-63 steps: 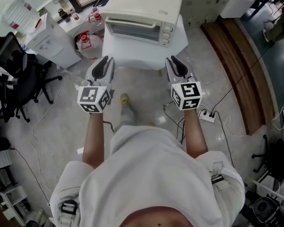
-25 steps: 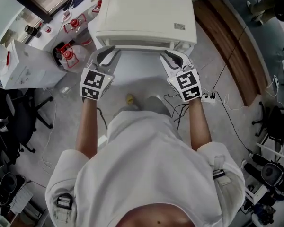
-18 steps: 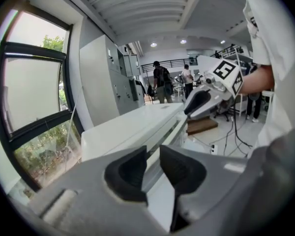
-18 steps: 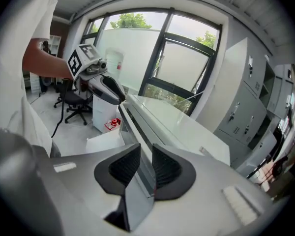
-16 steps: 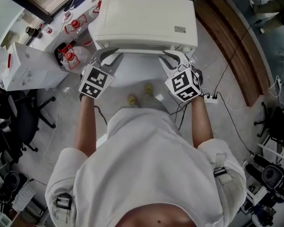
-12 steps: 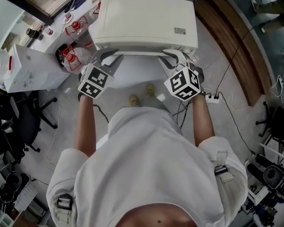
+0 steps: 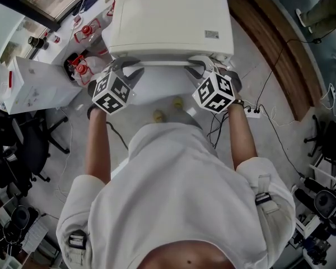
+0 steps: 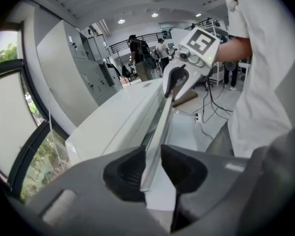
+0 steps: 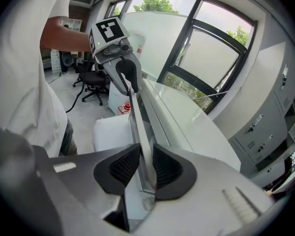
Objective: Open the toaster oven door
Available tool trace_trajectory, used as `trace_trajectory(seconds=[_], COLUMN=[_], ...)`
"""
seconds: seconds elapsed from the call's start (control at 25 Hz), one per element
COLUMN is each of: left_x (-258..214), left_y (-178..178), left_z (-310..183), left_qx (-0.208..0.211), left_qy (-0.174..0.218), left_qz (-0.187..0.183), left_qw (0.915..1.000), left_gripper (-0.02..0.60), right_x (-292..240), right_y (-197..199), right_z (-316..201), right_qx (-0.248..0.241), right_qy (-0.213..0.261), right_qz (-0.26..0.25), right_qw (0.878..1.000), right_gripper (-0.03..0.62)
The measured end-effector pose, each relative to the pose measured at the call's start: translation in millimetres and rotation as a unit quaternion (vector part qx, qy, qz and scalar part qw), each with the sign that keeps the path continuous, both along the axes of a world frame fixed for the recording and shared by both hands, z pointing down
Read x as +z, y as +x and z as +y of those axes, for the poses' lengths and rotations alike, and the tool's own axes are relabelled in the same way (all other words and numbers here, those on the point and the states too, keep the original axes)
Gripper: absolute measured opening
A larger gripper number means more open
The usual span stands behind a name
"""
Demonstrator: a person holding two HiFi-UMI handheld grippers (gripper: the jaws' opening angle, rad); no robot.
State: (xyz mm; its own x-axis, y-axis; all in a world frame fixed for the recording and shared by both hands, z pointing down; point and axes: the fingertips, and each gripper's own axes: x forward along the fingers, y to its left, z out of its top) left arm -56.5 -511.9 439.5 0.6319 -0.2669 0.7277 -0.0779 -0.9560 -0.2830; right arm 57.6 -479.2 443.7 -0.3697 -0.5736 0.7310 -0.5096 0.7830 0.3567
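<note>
The white toaster oven (image 7: 171,21) sits at 12 o'clock in the head view, on a white stand (image 7: 157,86). Its door handle (image 7: 162,62) runs along the front edge. The left gripper (image 7: 125,66) has the 9 o'clock end of the handle between its jaws. The right gripper (image 7: 204,66) has the 3 o'clock end. Both claws are opening a little, but their pads touch the bar on both sides. The bar looks thin, hard and smooth, so it may slip. It should pull down easily. Best to hold both ends and pull evenly.
</note>
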Motion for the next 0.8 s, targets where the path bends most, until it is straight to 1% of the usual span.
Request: trace_trajectory(seconds=[0.2, 0.28, 0.4, 0.52, 0.64, 0.8], left_x=[9.1, 12.3, 14.0, 14.2, 16.2, 16.7], left_y=[5.2, 5.6, 3.5, 2.9, 1.4, -4.7], left_z=[-3.0, -2.8, -0.7, 1.4, 3.7, 12.7], left_qx=[0.014, 0.017, 0.019, 0.018, 0.013, 0.014], left_qy=[0.01, 0.011, 0.0, 0.005, 0.008, 0.001], left_qz=[-0.033, -0.043, -0.032, -0.026, -0.024, -0.007], left_qw=[0.9993, 0.9989, 0.9993, 0.9995, 0.9996, 0.9999], left_gripper=[0.117, 0.107, 0.097, 0.098, 0.098, 0.098], right_x=[3.7, 7.1, 10.0, 11.1, 12.1, 13.7], right_y=[-0.8, -2.4, -5.0, -5.5, -6.5, -11.9], right_z=[-1.7, -1.1, 1.3, 2.7, 4.3, 12.4], right_qx=[-0.004, -0.005, -0.003, 0.004, 0.027, 0.049], right_qy=[-0.01, -0.02, -0.032, -0.028, -0.021, -0.013], right_qz=[0.01, 0.018, 0.021, 0.031, 0.024, 0.017], right_qw=[1.0, 1.0, 0.999, 0.999, 0.999, 0.999], right_gripper=[0.074, 0.074, 0.074, 0.078, 0.087, 0.095])
